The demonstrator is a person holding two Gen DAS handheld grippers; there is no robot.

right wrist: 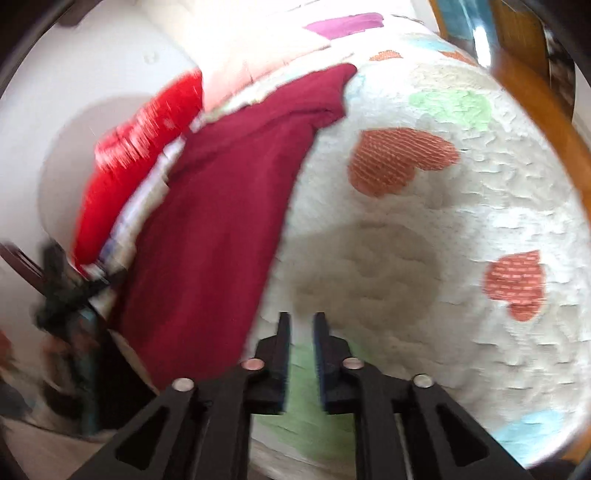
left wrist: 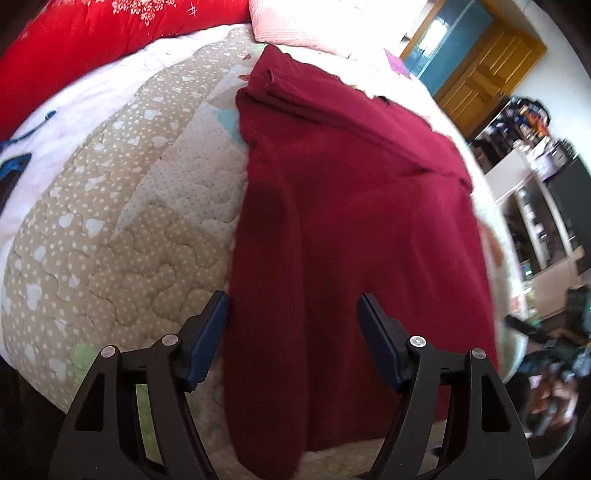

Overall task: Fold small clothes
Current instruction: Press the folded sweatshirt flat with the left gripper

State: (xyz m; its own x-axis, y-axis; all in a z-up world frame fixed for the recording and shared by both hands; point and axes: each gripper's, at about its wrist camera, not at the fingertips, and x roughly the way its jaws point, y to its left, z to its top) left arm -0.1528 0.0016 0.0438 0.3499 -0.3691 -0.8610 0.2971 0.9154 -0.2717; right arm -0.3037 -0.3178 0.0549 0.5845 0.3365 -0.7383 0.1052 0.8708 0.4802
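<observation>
A dark red knit garment point(left wrist: 351, 229) lies lengthwise on the quilted bed, its sides folded in. My left gripper point(left wrist: 293, 304) is open just above its near end, one finger on each side of the cloth, holding nothing. In the right wrist view the same garment point(right wrist: 218, 206) lies to the left. My right gripper point(right wrist: 302, 317) hovers over the bare quilt point(right wrist: 424, 240) to the right of the garment, its jaws nearly closed with a narrow gap and nothing between them. This view is motion-blurred.
A beige and white quilt with heart patches point(left wrist: 122, 221) covers the bed. A red duvet point(left wrist: 92, 44) and a pink pillow point(left wrist: 325, 22) lie at the far end. Shelves and clutter point(left wrist: 535, 192) stand beyond the bed's right edge. A wooden frame point(right wrist: 546, 122) borders the bed.
</observation>
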